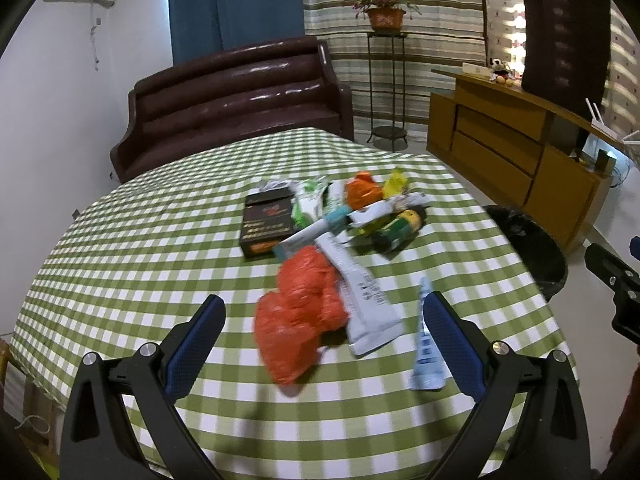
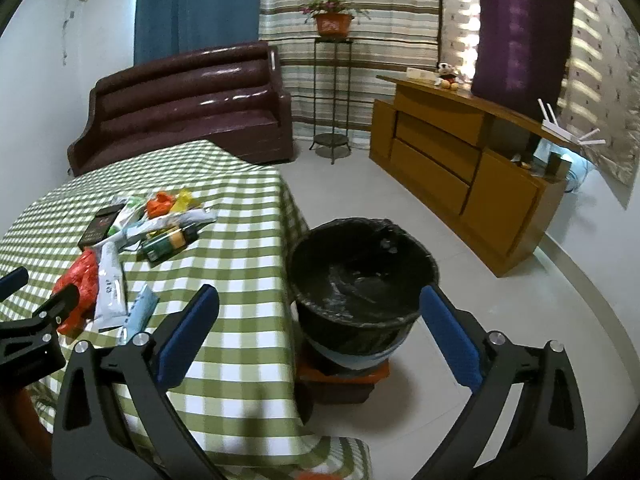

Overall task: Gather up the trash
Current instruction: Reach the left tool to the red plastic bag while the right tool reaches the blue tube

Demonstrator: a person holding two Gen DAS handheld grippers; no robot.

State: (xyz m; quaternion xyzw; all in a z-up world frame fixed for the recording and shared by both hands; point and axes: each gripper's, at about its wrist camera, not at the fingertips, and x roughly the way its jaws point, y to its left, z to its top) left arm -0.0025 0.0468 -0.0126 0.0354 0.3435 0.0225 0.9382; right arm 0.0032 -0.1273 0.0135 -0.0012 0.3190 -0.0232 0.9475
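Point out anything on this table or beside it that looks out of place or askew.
Wrappers, an orange plastic bag and a dark box lie strewn in a loose heap on the checked tablecloth. The lined bin beside the table sits perched on a low orange stand rather than the floor. Nothing looks spilled or broken.

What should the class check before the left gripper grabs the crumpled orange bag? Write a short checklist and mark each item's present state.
1. Left gripper open: ok, jaws spread wide.
2. Orange bag lies between its fingers: ok.
3. Bag free of neighbours: not ok, the white wrapper touches its side.
4. Right gripper empty: ok, open, nothing held.
5. Bin within reach beside the table: ok, lined and open.
6. Bag's weight: cannot tell.
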